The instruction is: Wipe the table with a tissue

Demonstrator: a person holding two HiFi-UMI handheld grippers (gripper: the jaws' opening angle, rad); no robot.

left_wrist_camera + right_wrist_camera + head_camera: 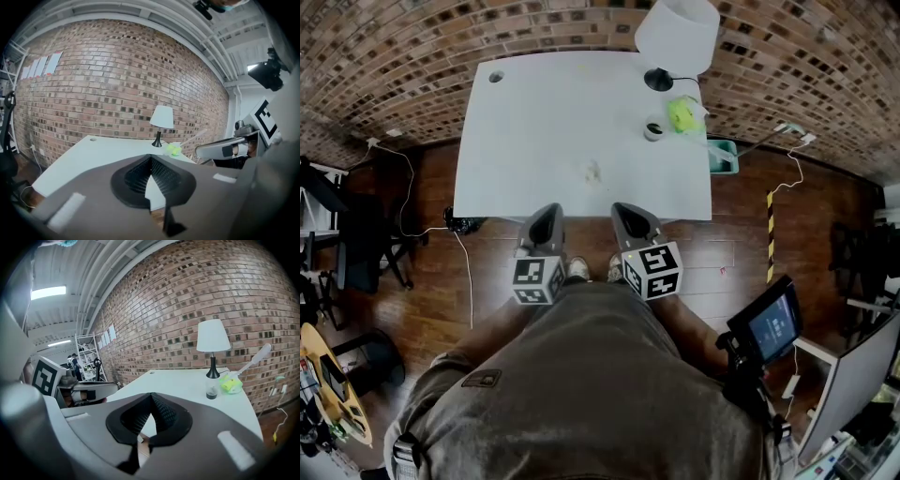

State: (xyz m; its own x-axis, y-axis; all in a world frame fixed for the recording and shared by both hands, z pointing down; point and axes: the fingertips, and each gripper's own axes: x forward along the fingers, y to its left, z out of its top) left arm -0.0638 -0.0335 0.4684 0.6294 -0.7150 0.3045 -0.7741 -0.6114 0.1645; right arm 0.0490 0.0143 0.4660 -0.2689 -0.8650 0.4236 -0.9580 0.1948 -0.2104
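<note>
Tissue [592, 172] lies crumpled on the white tabletop [534, 122], near its front edge, nothing touching it. Left gripper [546, 216] and right gripper [630, 214] hang side by side just short of that edge. Fingers closed on both, empty. Lamp [677, 36] stands at the far right corner.
</note>
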